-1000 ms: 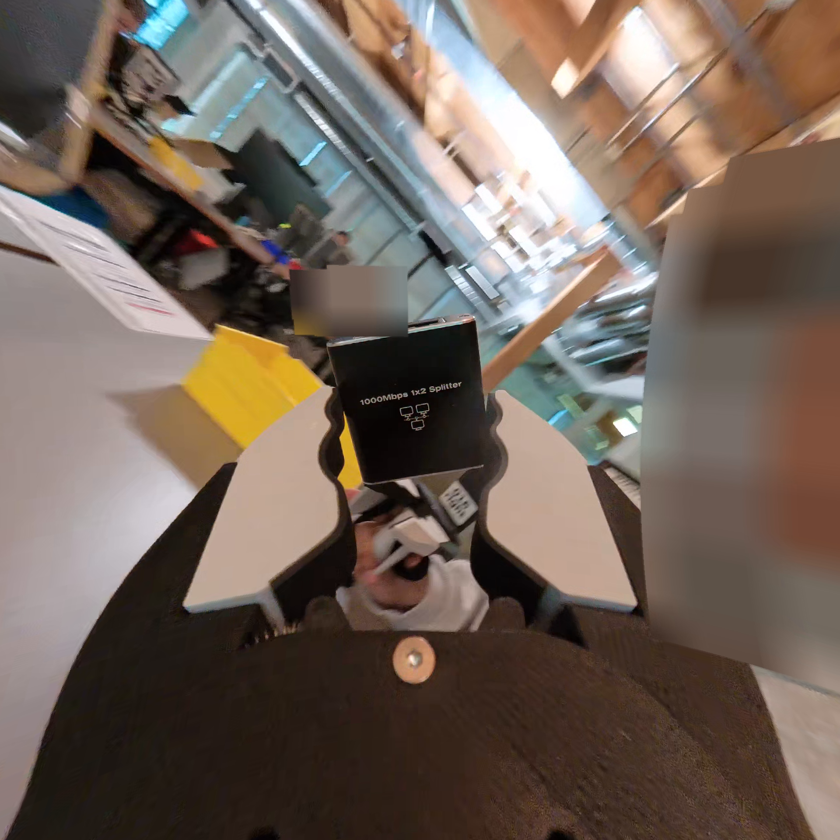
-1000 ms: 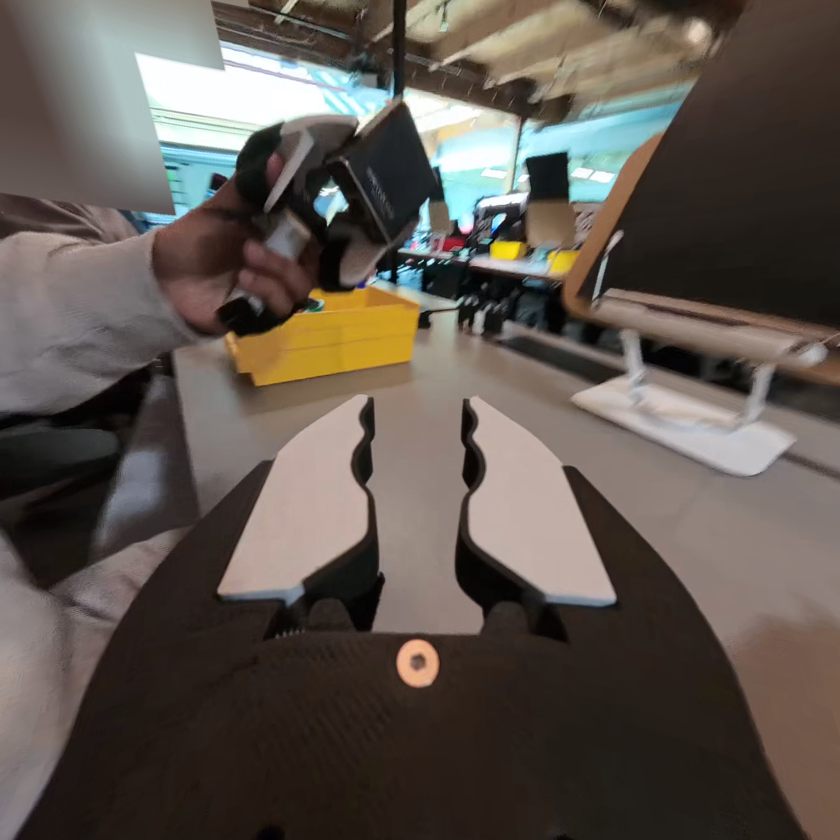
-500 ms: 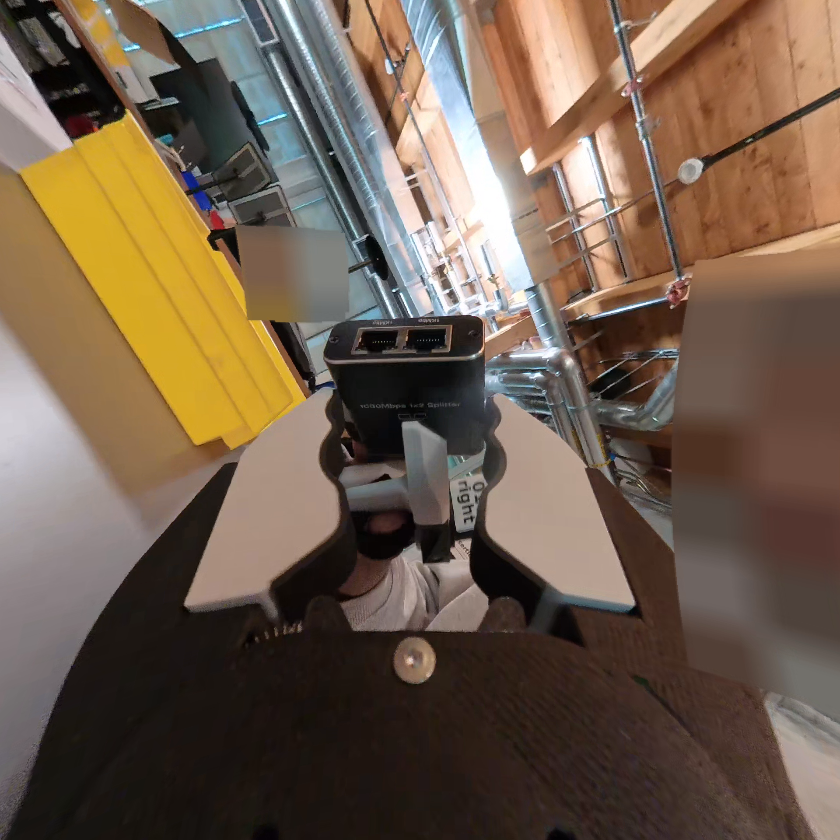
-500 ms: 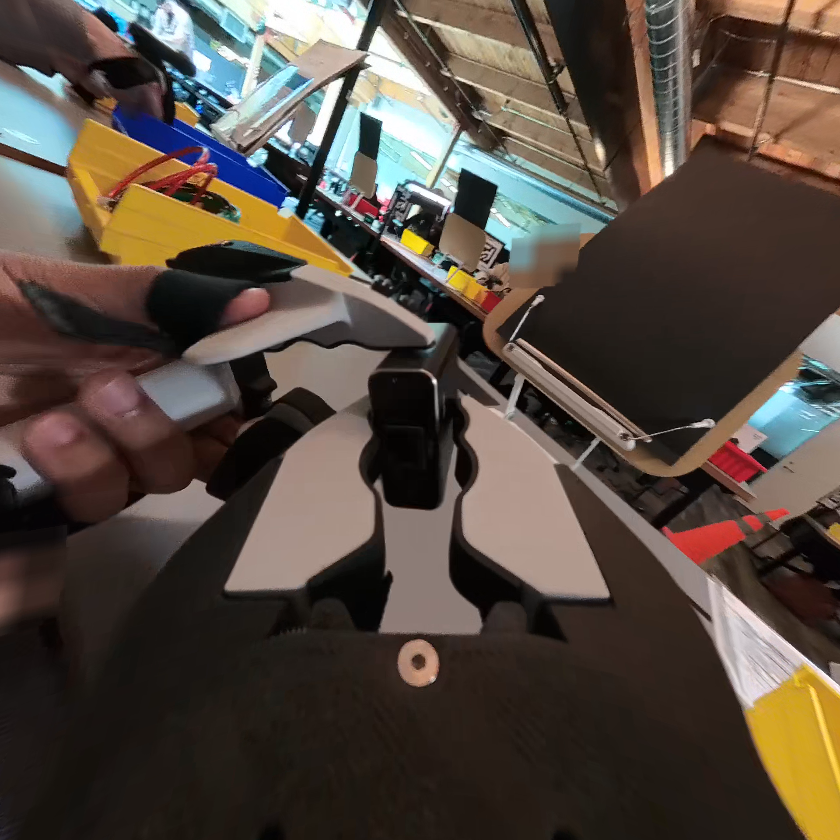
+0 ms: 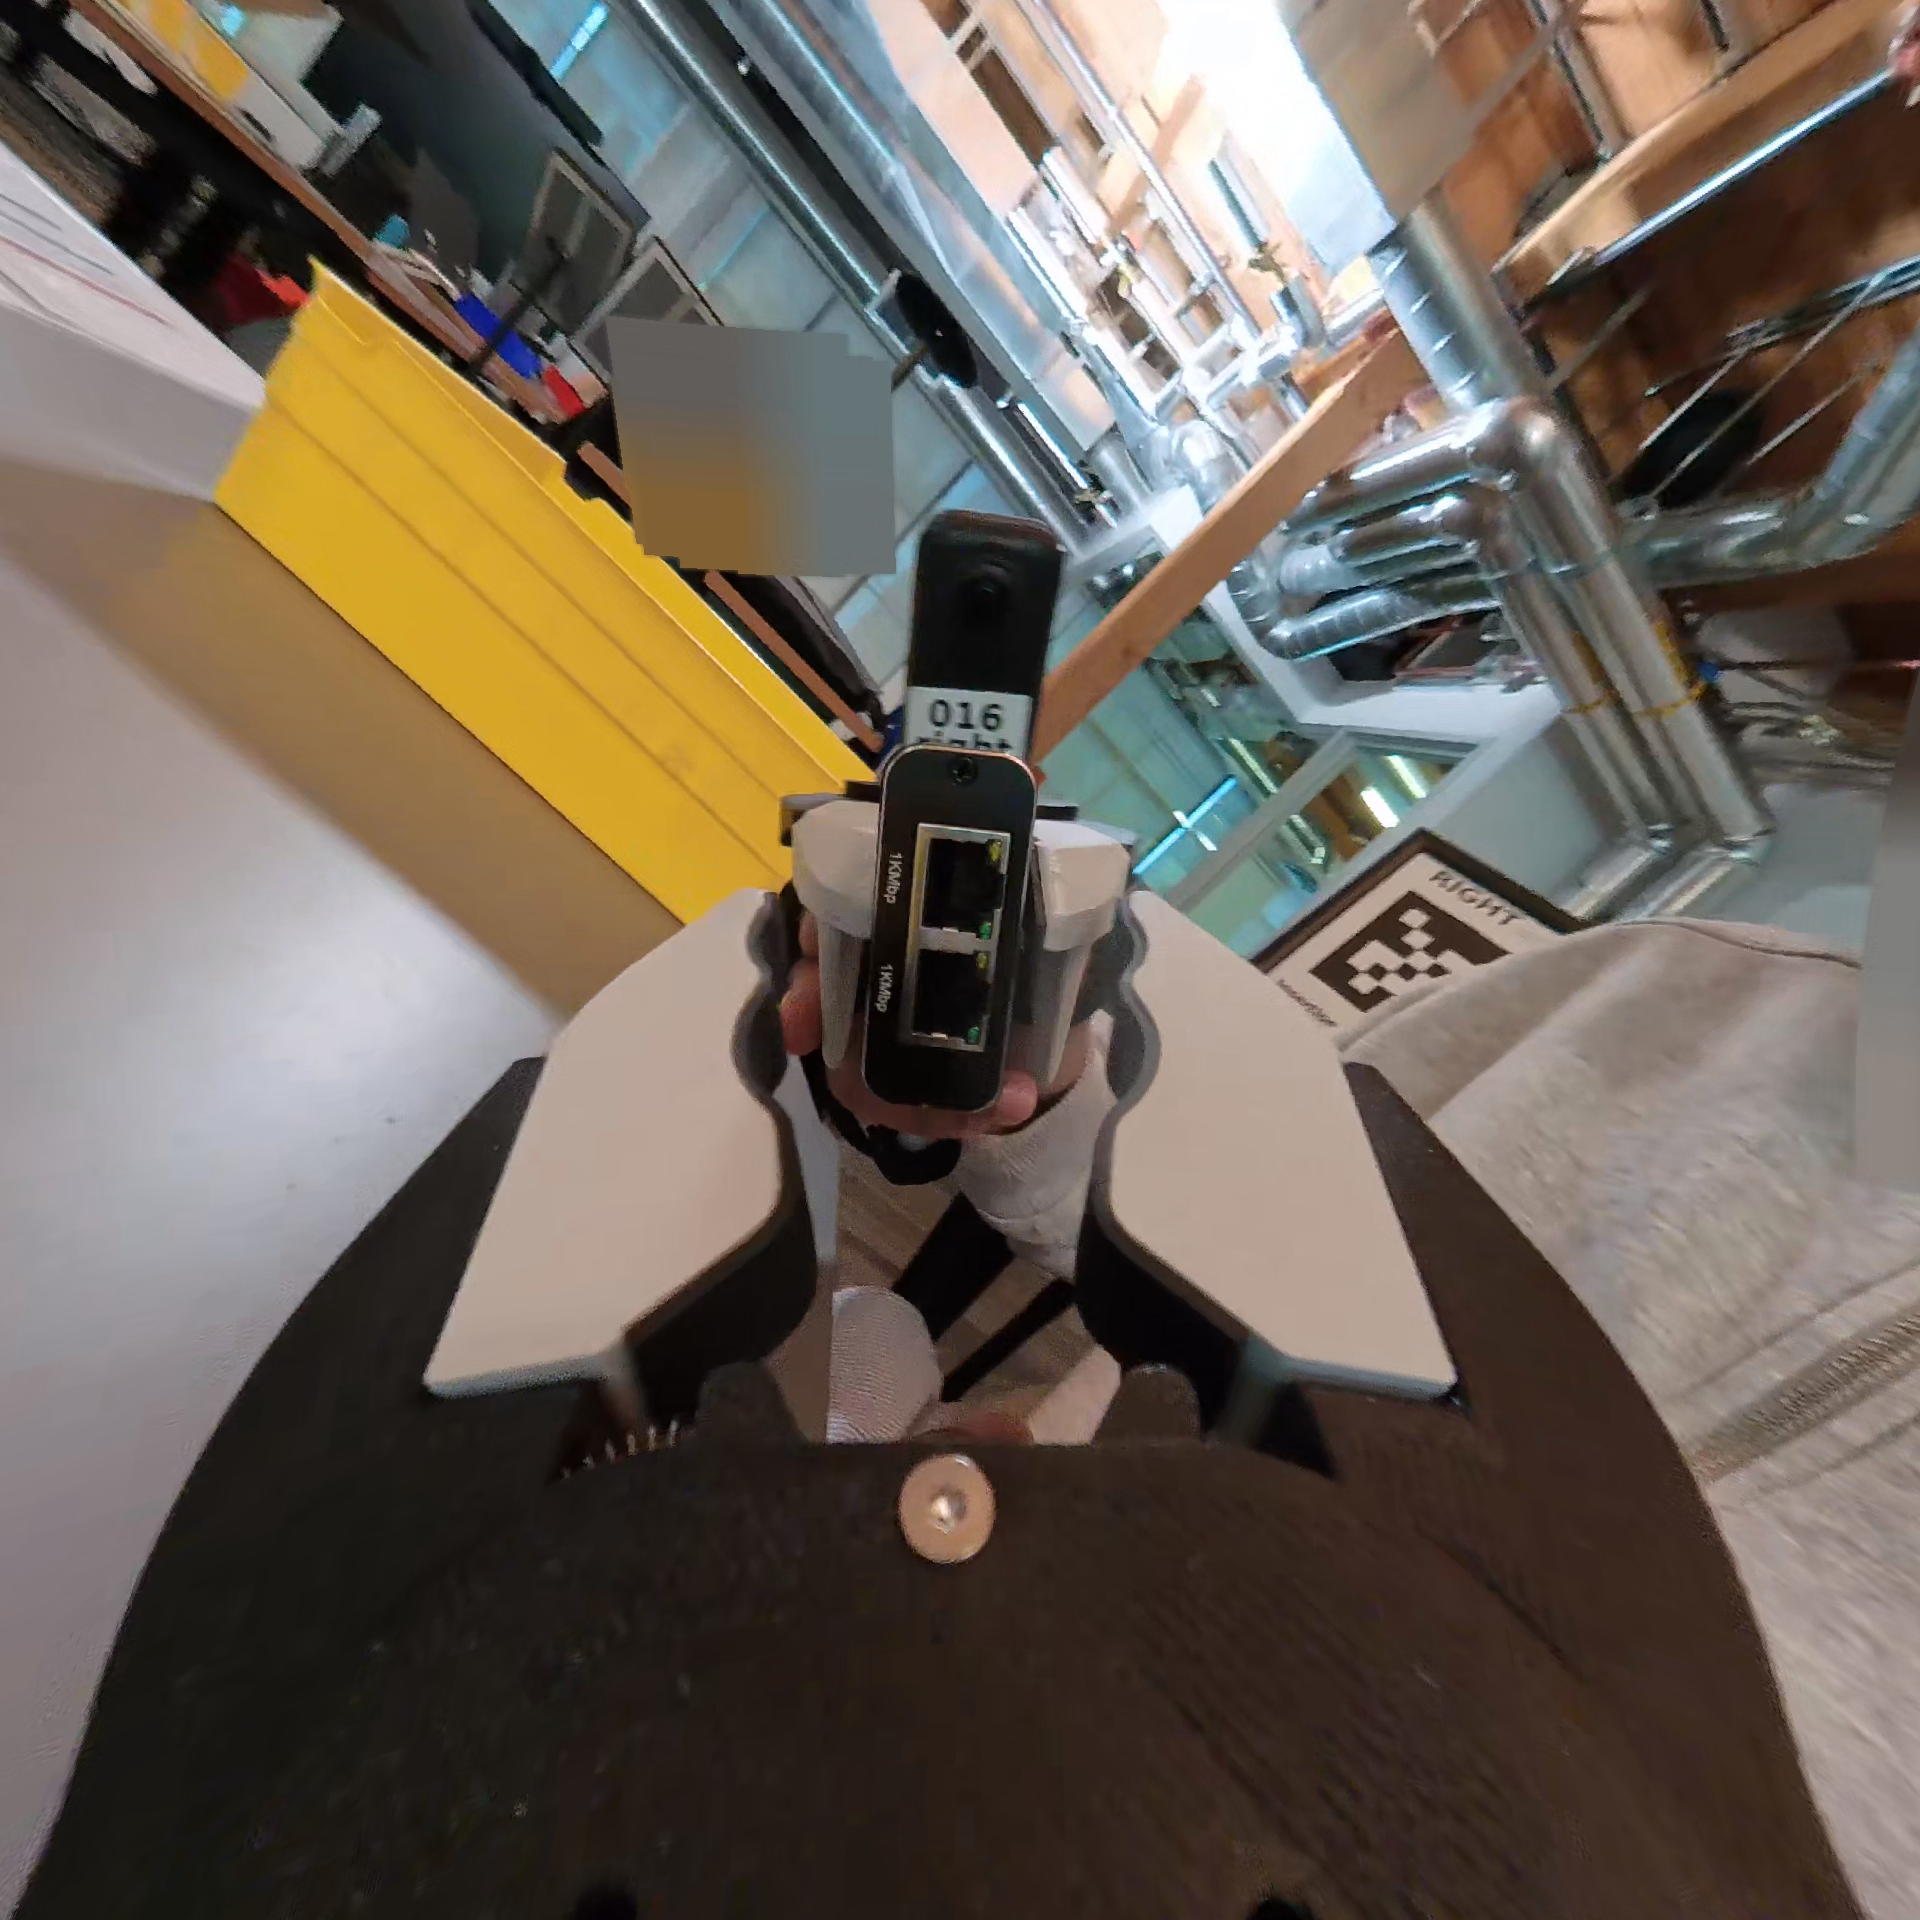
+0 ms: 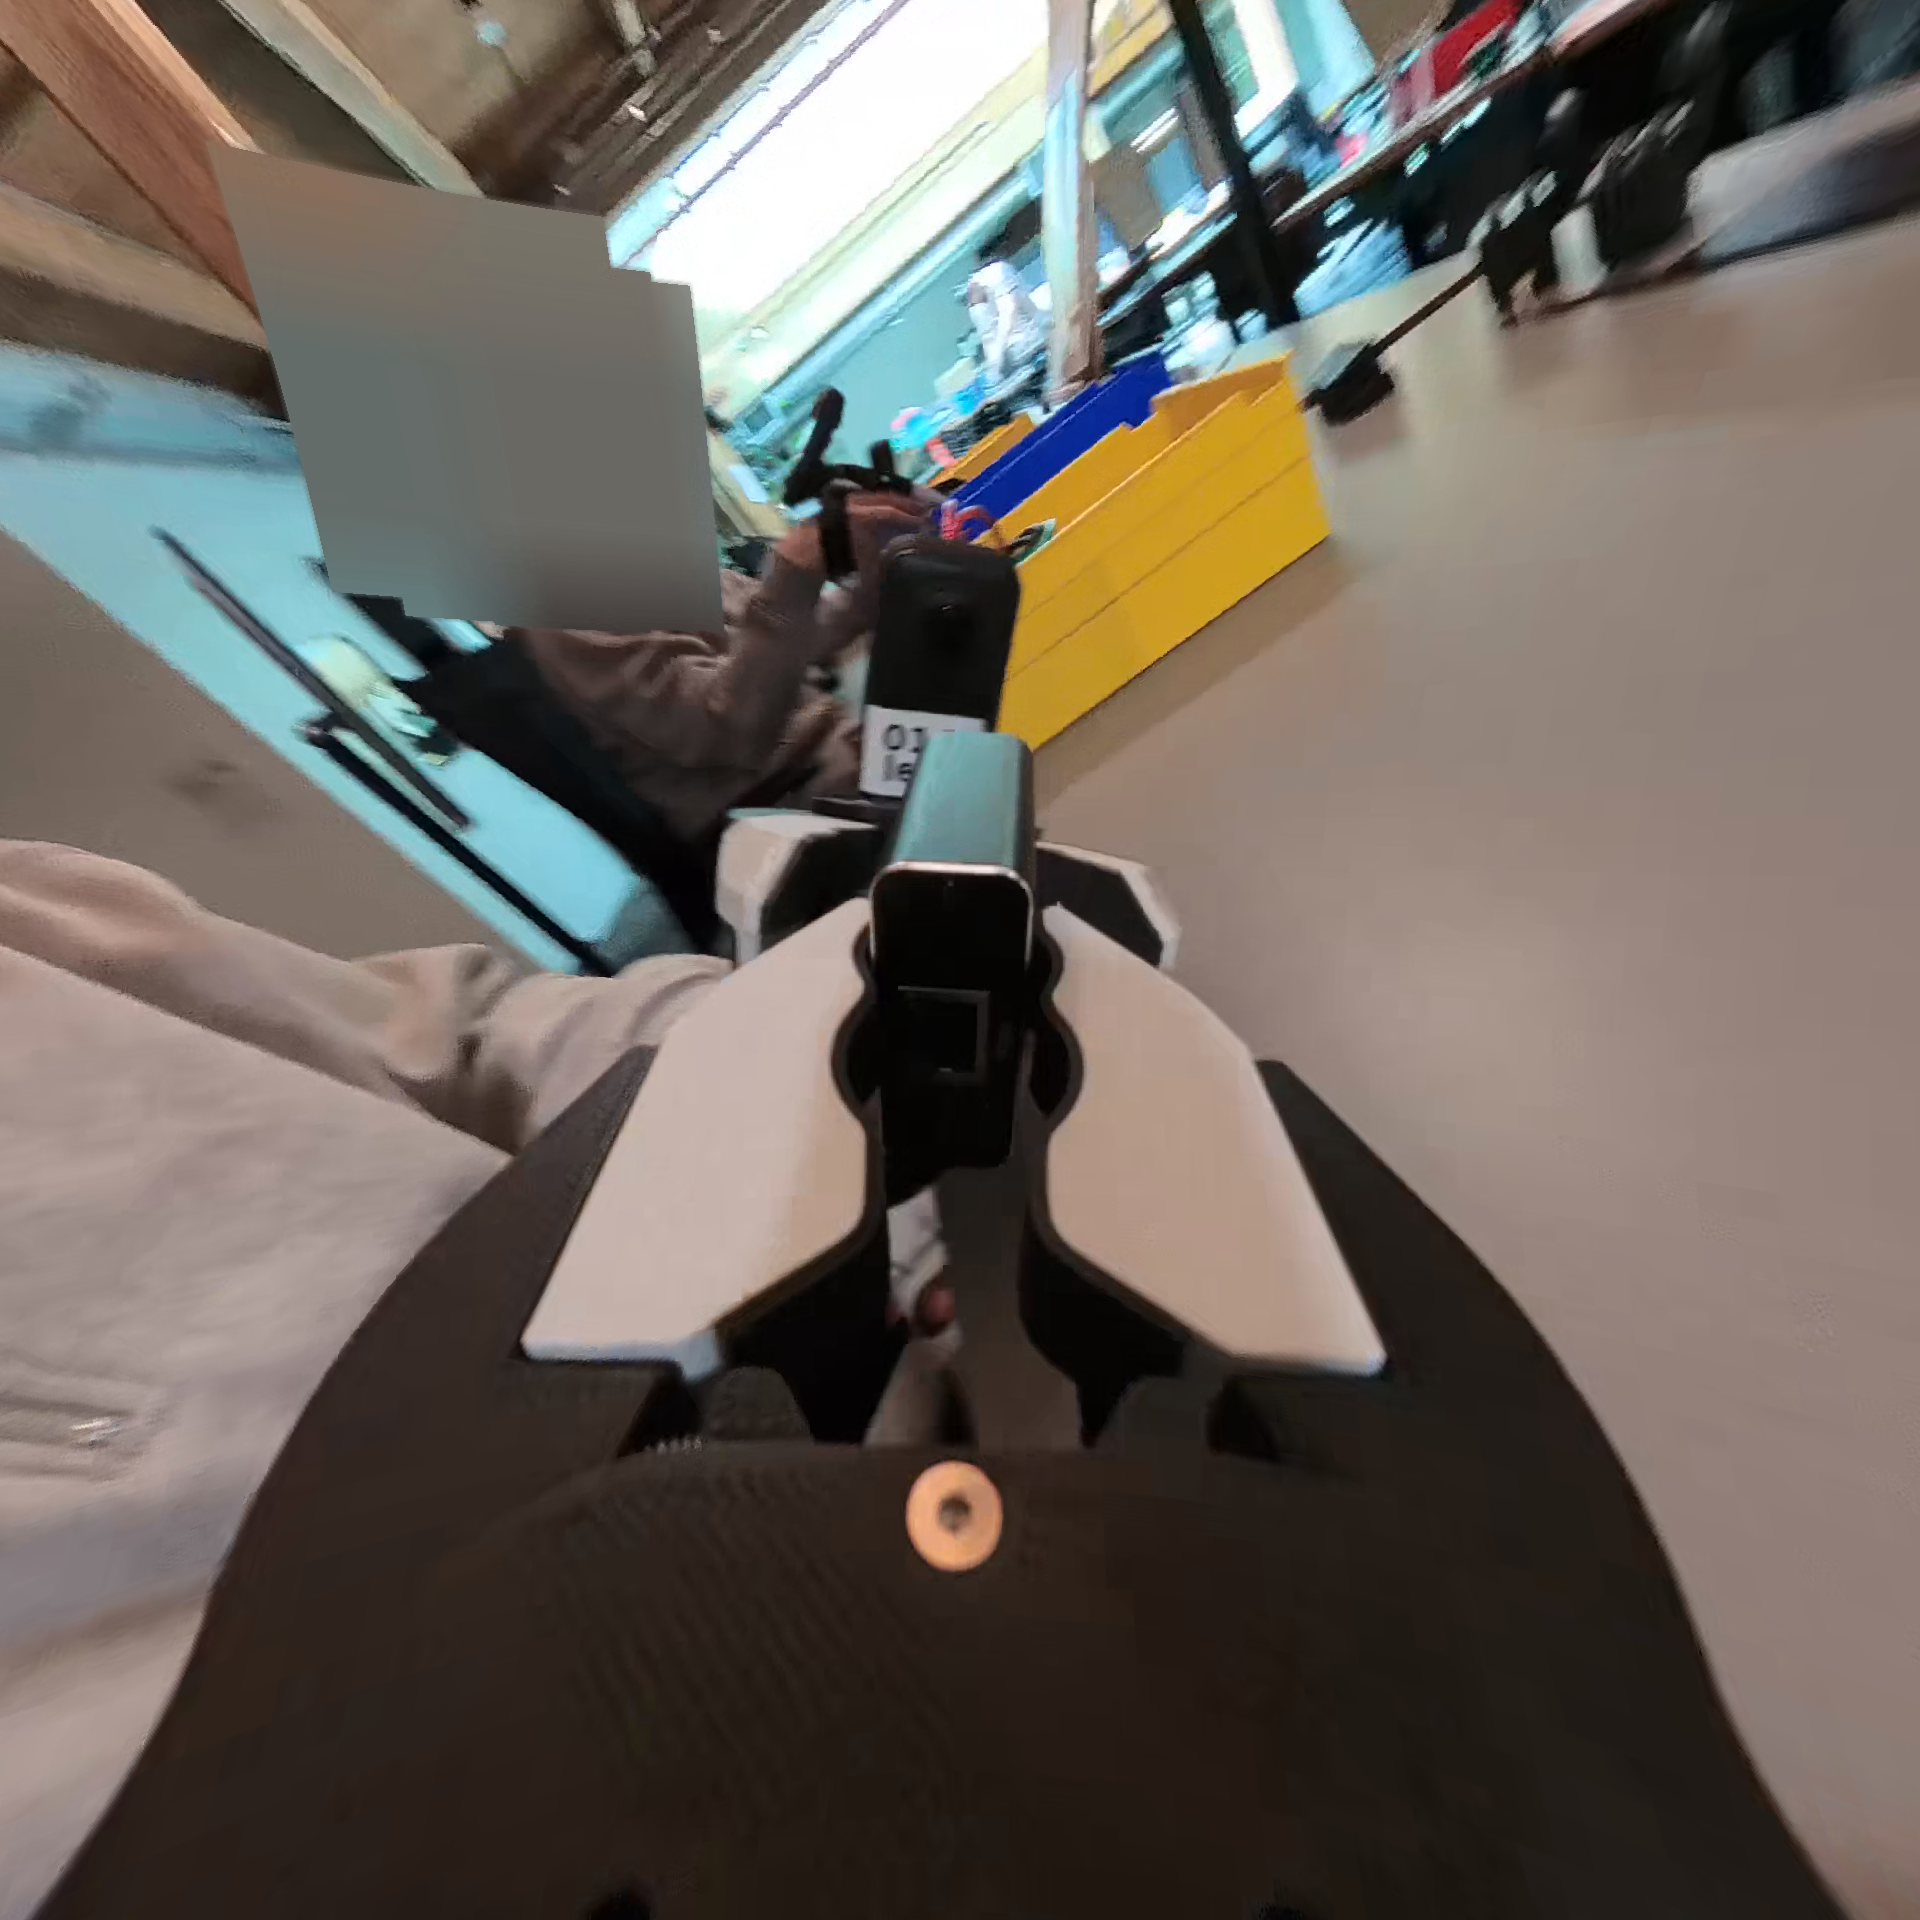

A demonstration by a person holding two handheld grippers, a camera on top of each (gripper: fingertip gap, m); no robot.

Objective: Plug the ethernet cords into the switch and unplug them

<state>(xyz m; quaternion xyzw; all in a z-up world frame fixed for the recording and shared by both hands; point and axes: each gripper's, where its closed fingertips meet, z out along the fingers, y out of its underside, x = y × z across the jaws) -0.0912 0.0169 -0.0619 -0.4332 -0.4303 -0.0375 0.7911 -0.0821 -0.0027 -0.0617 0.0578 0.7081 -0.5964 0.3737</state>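
Observation:
The switch [image 5: 943, 940] is a small black box held in the air on edge. Its end with two empty ports faces the left wrist view. Its other end, with one empty port, faces the right wrist view [image 6: 951, 1029]. My right gripper [image 6: 951, 925] is shut on its narrow sides; it also shows beyond in the left wrist view [image 5: 1081, 894]. My left gripper [image 5: 945, 914] is open, its fingers either side of the switch's two-port end without touching. No ethernet cord is in view.
A grey table [image 5: 208, 1039] lies below, also seen in the right wrist view [image 6: 1558, 831]. A yellow bin [image 5: 499, 623] stands on it, with a blue bin [image 6: 1060, 426] behind. A black-and-white marker card [image 5: 1423, 956] and the person's grey sleeve [image 5: 1610, 1195] are close by.
My left gripper held the switch by its wide sides and has let go. My right gripper closed on it and now holds it alone, turned on edge.

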